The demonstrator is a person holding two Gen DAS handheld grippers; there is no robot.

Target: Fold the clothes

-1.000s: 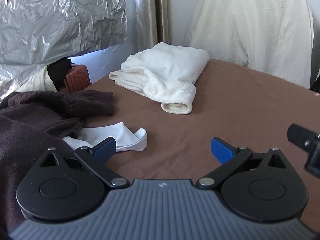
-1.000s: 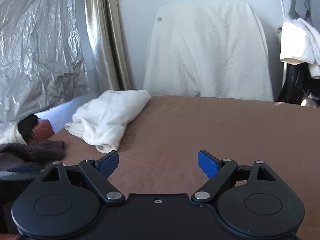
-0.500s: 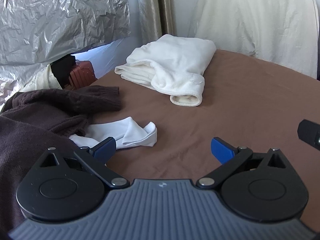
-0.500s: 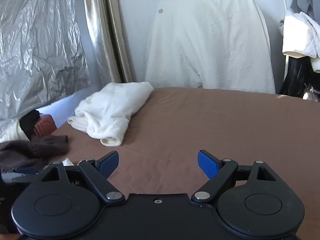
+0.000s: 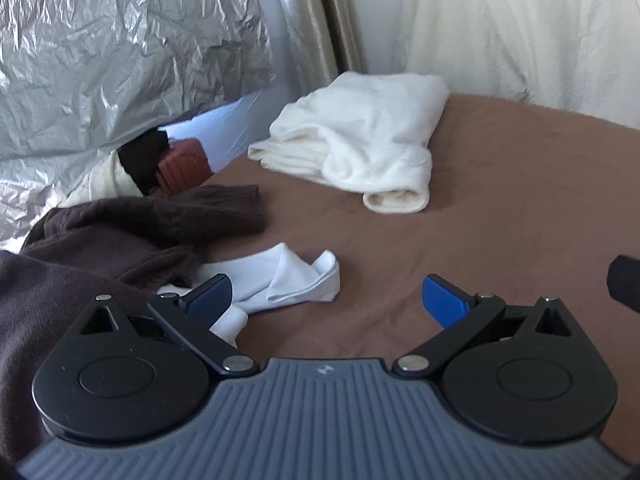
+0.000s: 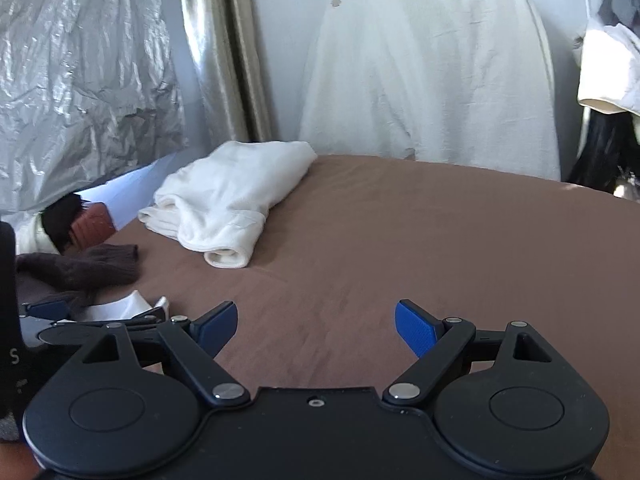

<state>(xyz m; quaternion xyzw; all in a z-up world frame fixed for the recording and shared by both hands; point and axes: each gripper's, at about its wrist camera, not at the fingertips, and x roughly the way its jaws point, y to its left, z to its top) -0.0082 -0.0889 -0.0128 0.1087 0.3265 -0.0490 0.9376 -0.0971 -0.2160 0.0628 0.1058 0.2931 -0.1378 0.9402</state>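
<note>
A folded cream garment (image 5: 360, 148) (image 6: 232, 196) lies at the far left of the brown bed cover (image 5: 500, 208) (image 6: 420, 240). A dark brown knit sweater (image 5: 100, 240) (image 6: 92, 266) is heaped at the left edge, with a small white cloth (image 5: 280, 276) (image 6: 124, 306) poking out from under it. My left gripper (image 5: 326, 298) hovers open just in front of the white cloth, its left pad over the cloth's near edge. My right gripper (image 6: 316, 322) is open above bare cover, nothing between its fingers. The left gripper (image 6: 96, 314) shows at the right wrist view's left edge.
Crinkled silver sheeting (image 5: 120, 48) hangs on the left beside a curtain (image 6: 224, 52). A white-draped chair back (image 6: 432, 72) stands behind the bed. A reddish-brown case (image 5: 182, 164) and dark cloth sit off the bed's left edge. Clothes hang at the far right (image 6: 608, 72).
Both views have tipped down and crept forward, so the garments sit higher and larger in frame. The white cloth is now closer to my left gripper. Both grippers stay open.
</note>
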